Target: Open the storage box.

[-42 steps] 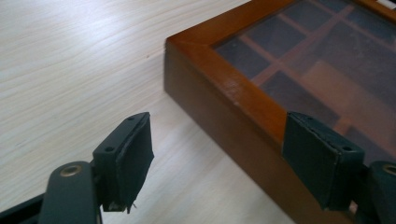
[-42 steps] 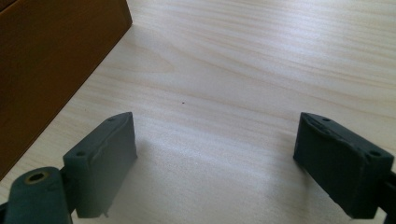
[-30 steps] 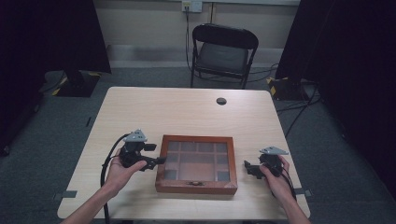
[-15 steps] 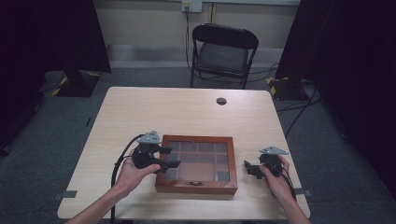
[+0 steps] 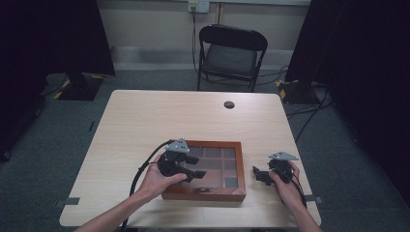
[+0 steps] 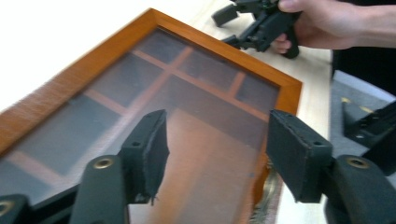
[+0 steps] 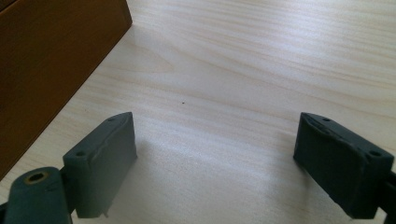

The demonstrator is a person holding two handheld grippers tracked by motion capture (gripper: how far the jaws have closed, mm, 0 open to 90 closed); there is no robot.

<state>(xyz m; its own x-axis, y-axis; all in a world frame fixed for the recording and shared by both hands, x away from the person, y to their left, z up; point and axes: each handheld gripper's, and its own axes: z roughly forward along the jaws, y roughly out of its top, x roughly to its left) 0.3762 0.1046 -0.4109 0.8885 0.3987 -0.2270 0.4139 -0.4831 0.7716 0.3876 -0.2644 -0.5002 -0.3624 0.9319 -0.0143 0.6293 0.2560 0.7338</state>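
Observation:
A shallow wooden box [image 5: 220,192] with a glass lid over several compartments lies near the table's front edge. My left gripper [image 5: 196,170] hovers over the box's left part, pointing right. In the left gripper view its jaws [image 6: 217,140] stand apart above the glass of the box [image 6: 196,79] with nothing between them; they have just been closing. My right gripper [image 5: 257,174] rests in a hand to the right of the box, open, apart from it. In the right gripper view its jaws [image 7: 215,135] span bare tabletop, and the box's side [image 7: 51,56] is at the left.
The light wooden table [image 5: 145,125] has a small black round disc [image 5: 229,104] near its far edge. A black folding chair [image 5: 232,53] stands behind the table. Cables lie on the floor at the right.
My left gripper has moved right, from beside the box's left edge to over its lid, and its jaws have narrowed. The right gripper has stayed where it was.

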